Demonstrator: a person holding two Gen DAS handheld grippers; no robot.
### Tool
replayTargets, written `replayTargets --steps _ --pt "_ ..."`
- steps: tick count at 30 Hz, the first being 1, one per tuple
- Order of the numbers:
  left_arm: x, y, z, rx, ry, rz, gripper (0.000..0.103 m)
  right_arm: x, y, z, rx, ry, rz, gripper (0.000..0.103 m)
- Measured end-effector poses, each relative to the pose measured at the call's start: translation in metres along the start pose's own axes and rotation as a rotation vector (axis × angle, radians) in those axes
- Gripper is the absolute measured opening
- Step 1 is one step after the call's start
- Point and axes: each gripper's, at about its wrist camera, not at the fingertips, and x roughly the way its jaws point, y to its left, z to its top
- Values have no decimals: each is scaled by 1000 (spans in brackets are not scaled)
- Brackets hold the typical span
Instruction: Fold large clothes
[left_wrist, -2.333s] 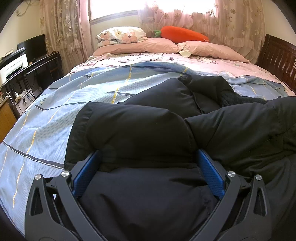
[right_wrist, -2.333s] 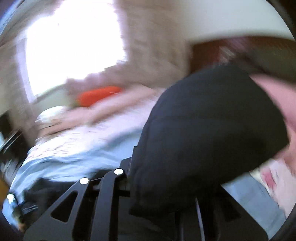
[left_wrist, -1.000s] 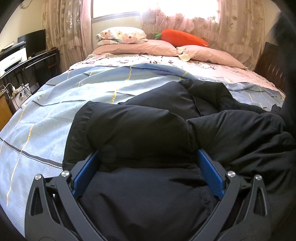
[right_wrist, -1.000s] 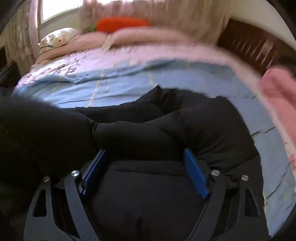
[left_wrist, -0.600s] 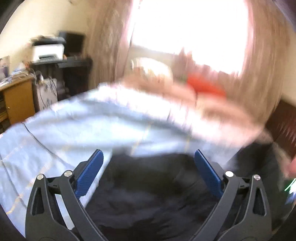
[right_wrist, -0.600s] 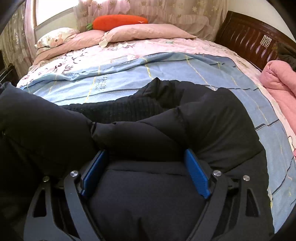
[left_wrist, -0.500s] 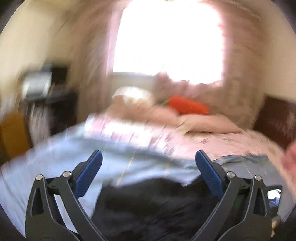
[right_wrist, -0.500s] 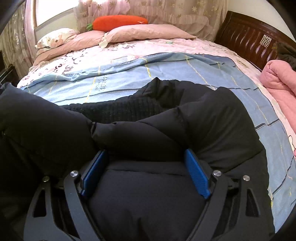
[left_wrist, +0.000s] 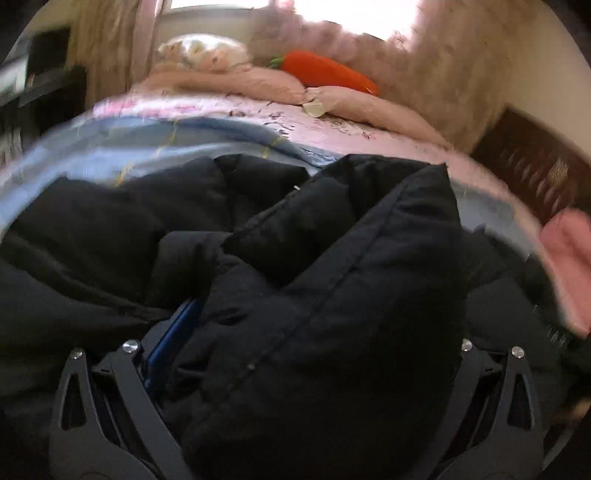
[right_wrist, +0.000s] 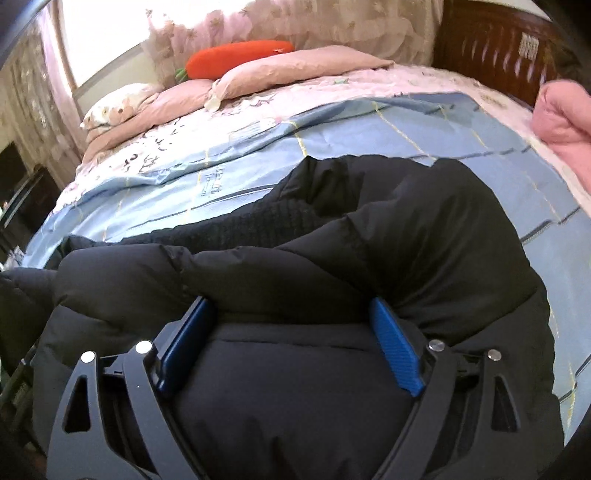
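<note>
Black, padded and bulky, the quilted winter jacket (left_wrist: 229, 206) lies across the near end of the light-blue striped bedspread (left_wrist: 110, 147), where we have the room needed to fold so large a garment. At the left of the left wrist view, the spread-out body of the jacket rests flat on the bed. Toward the centre, a thick stitched panel of it rises in front of the lens and drapes over our left gripper (left_wrist: 295, 332); only one blue finger pad (left_wrist: 173, 332) shows, so we cannot tell whether that gripper is apart or clamped on the cloth. We judge that this panel is raised so it can be carried over the body as a fold.

In the right wrist view, a black ribbed knit part (right_wrist: 258, 221), perhaps a collar or cuff, lies at the left of centre among the padded folds. Our right gripper (right_wrist: 291, 339) sits low on the jacket with its fingers wide apart, a padded ridge bulging between them but not pinched; we judge that it steadies the layers. At the far right, a pink blanket (right_wrist: 561, 110) sits at the bed's edge, well apart from the jacket.
</note>
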Motion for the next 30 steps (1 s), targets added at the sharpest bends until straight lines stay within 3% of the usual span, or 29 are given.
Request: replayTargets --steps 5,10,23,27,29,30 --pt "6 0 -1 -2 -7 6 101 2 5 -2 -17 -3 -24 88" --pt "3 -2 -2 25 17 61 101 7 11 -2 -42 10 -66 88" --pt "-1 -1 -9 32 38 73 101 11 17 -6 -82 -4 -127 89" --pt "-11 -6 11 45 120 129 101 11 17 -5 -86 -2 -128 89" --pt "-43 -10 22 6 40 199 101 11 17 -7 -82 -7 -126 89" --pt "-76 -18 27 -10 -82 199 101 11 16 -7 -81 -8 -125 89"
